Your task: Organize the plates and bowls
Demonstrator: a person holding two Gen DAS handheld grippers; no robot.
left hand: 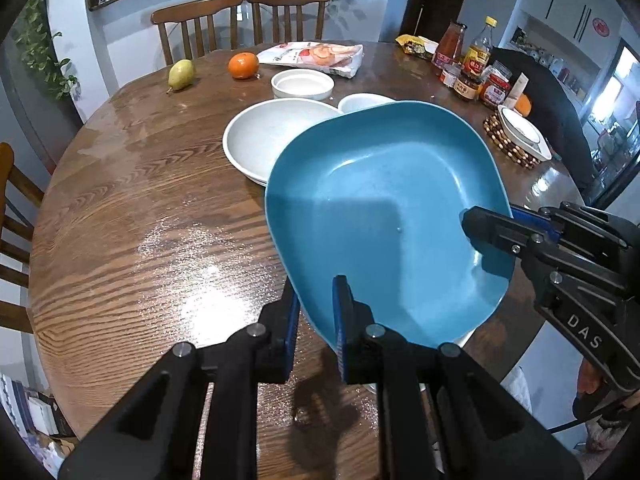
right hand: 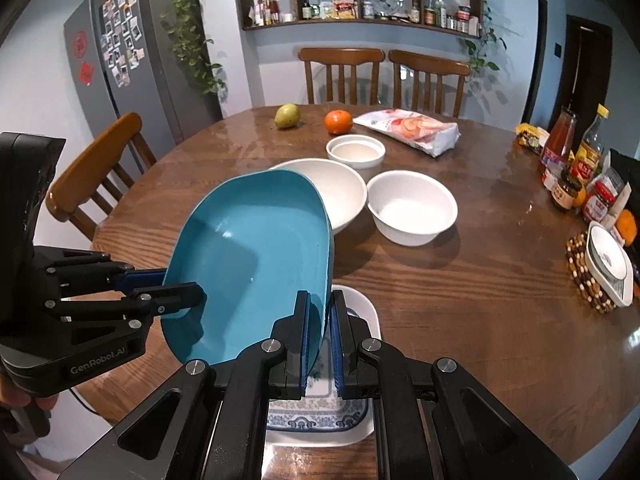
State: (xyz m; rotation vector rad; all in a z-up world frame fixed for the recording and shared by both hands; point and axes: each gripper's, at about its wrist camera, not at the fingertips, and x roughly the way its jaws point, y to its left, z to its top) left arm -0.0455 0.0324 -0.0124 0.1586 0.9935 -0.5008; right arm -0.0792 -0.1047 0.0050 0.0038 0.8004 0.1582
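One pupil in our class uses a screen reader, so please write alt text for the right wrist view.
Two handheld grippers, right and left, each clamp the rim of a tilted blue dish above a patterned white plate on a round wooden table. Behind it sit three white bowls, a pear, an orange and a snack bag.

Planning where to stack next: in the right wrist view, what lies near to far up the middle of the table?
Patterned rectangular white plate → blue plastic dish → small round white bowl → orange tangerine
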